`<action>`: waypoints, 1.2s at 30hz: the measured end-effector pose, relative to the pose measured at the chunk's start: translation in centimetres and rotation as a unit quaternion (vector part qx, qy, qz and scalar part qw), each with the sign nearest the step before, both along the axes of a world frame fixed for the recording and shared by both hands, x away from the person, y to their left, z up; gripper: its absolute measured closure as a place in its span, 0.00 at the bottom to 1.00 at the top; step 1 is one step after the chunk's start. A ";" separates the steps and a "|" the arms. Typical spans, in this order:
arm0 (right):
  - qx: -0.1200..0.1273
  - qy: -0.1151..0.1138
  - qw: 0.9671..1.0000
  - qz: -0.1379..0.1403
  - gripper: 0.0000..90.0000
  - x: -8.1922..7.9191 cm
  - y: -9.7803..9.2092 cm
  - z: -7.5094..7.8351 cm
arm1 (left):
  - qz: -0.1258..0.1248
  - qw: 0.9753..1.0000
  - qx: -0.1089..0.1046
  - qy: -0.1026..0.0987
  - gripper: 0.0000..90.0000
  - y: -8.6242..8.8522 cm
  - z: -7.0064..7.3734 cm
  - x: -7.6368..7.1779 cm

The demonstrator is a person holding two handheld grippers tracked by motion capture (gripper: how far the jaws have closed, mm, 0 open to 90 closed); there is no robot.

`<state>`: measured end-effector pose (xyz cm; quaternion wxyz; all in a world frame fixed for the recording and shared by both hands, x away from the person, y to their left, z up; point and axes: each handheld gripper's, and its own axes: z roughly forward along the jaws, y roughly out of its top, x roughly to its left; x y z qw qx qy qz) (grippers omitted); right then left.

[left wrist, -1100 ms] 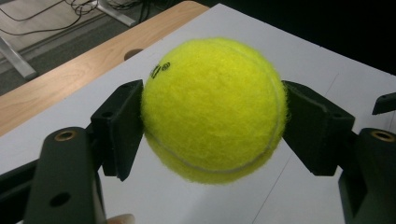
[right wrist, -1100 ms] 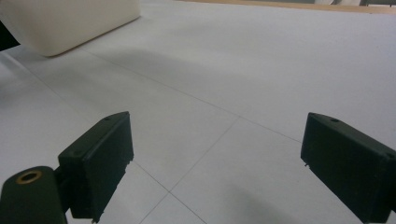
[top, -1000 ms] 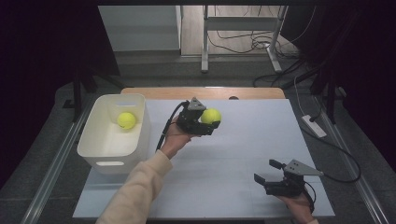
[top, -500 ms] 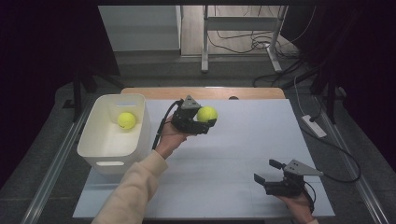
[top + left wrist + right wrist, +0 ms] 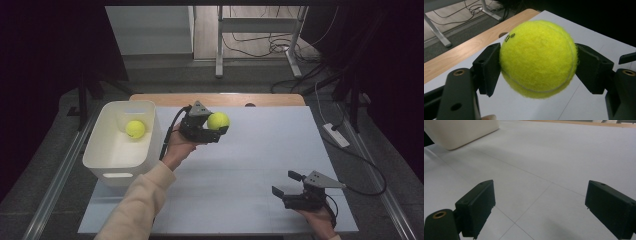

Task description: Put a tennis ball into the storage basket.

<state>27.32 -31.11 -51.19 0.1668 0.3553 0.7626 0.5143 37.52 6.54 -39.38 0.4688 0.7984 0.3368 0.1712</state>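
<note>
Your left gripper (image 5: 218, 131) is clamped on a tennis ball (image 5: 218, 120), one black pad pressed into each side of it (the left gripper view shows the felt bulging past both pads). You hold it lifted above the white table sheet (image 5: 250, 165), just right of the white bin (image 5: 118, 160), which stands at the sheet's left edge. Inside that bin, toward its far end, lies a second tennis ball (image 5: 135, 129). Your cream sleeve (image 5: 137, 205) comes in from the bottom left. Over at the near right corner, your right gripper (image 5: 284, 184) rests low over the sheet, its jaws spread wide apart with only bare sheet between them.
</note>
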 end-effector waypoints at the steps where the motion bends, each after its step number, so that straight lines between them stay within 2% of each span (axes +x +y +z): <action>1: 0.000 0.000 1.000 0.000 0.10 0.0 0.0 0.0 | 0.001 1.000 -0.001 0.000 0.30 0.1 0.0 0.0; 22: -0.003 0.000 1.000 0.001 0.10 0.0 0.2 0.0 | 0.015 1.000 -0.003 -0.014 0.30 1.9 1.2 -1.0; 27: -0.003 0.000 1.000 0.001 0.10 0.0 0.2 -0.1 | 0.022 1.000 -0.008 -0.018 0.30 2.8 1.6 -1.1; 36: -0.005 0.001 1.000 0.001 0.10 0.0 0.2 -0.1 | 0.029 0.999 -0.011 -0.020 0.30 3.8 1.7 -1.4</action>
